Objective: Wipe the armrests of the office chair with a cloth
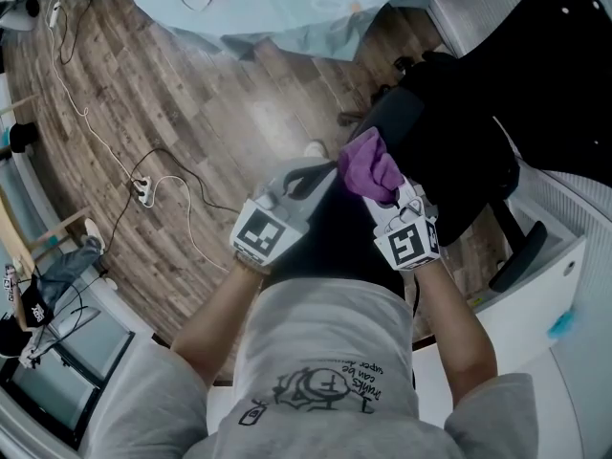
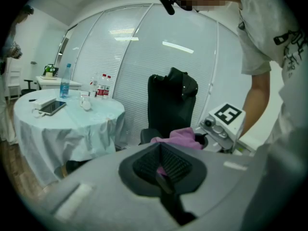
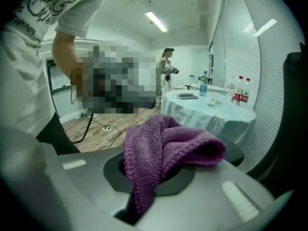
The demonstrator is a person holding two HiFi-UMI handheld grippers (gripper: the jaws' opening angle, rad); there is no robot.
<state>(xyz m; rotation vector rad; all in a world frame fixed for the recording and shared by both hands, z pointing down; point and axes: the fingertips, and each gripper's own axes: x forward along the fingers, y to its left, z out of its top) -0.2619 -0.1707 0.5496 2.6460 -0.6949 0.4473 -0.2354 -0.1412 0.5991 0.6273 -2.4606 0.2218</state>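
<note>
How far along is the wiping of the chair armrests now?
Done: the purple cloth is picked up, clamped in the right gripper. In hand: it is held up next to the black office chair, with the left gripper close beside it. Left: the wiping itself; the cloth is apart from the armrest in view.

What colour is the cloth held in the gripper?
Purple. The cloth shows best in the right gripper view.
</note>
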